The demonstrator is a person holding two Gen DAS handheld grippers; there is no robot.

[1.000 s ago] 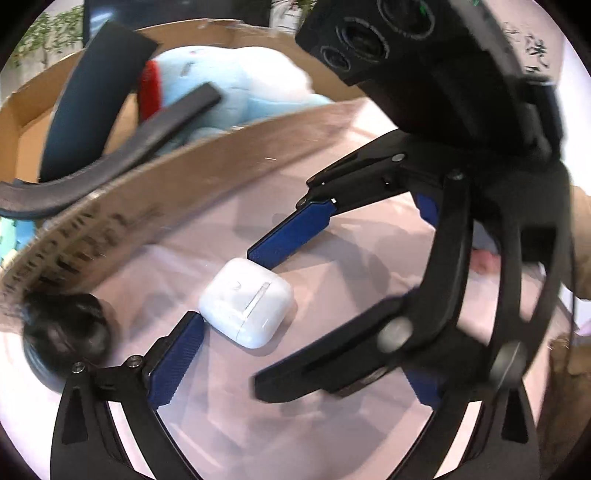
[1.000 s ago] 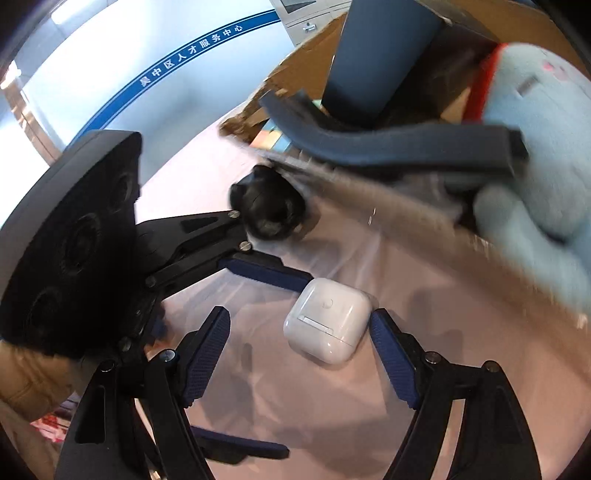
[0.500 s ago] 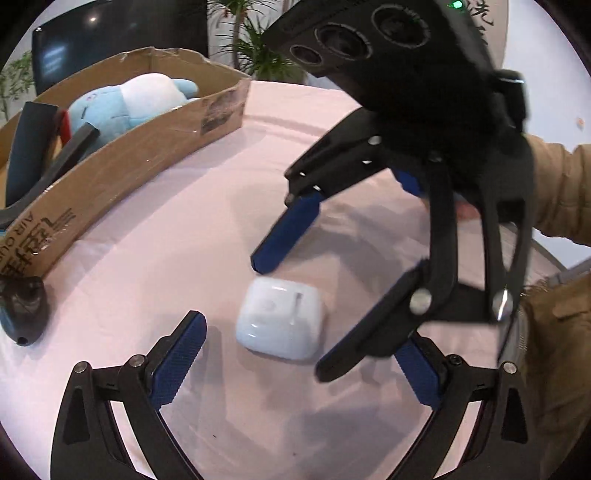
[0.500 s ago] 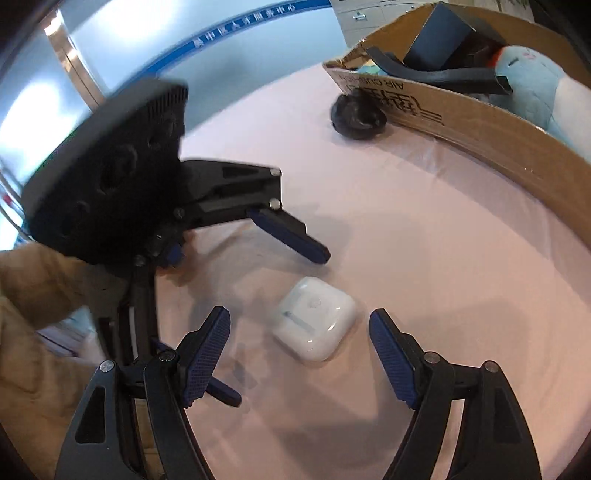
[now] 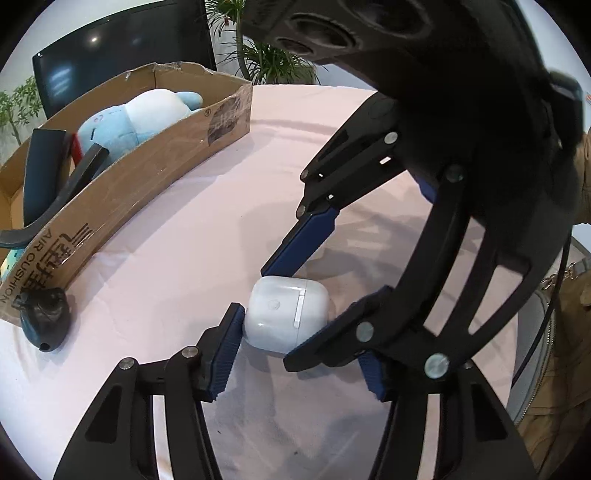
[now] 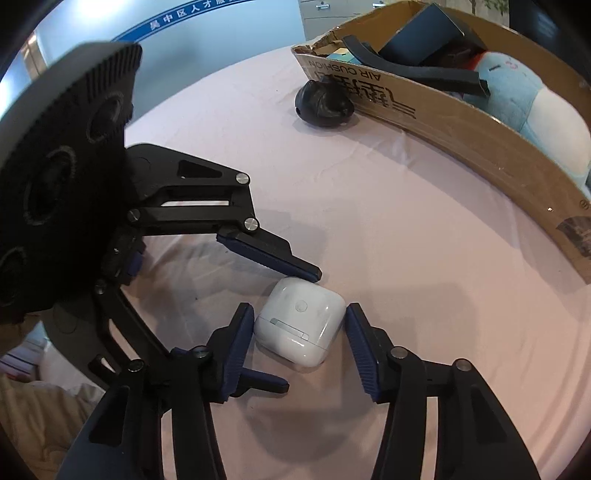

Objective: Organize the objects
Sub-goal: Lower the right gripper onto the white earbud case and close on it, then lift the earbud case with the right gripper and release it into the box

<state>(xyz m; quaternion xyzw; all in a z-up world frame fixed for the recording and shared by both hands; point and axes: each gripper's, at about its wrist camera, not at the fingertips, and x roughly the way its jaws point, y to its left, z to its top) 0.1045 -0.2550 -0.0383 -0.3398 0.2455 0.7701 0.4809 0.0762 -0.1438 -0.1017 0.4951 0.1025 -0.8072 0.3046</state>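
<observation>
A white earbud case (image 5: 286, 314) (image 6: 300, 325) lies on the pink tablecloth. My left gripper (image 5: 301, 354) and my right gripper (image 6: 300, 338) meet it from opposite sides. Both are closed around the case, with their blue pads (image 5: 225, 350) (image 6: 360, 354) at or touching its sides. In the left wrist view the right gripper's upper finger (image 5: 299, 243) touches the case's top edge. A cardboard box (image 5: 147, 162) (image 6: 461, 122) stands at the back.
The box holds a blue and white plush toy (image 5: 136, 118) (image 6: 532, 96), a dark flat board (image 6: 421, 33) and a black foam strip (image 6: 413, 70). A black round object (image 5: 46, 314) (image 6: 325, 101) lies against the box's front wall.
Both grippers have narrowed from wide open onto the earbud case. The cameras have pulled back from the box, which now sits farther away.
</observation>
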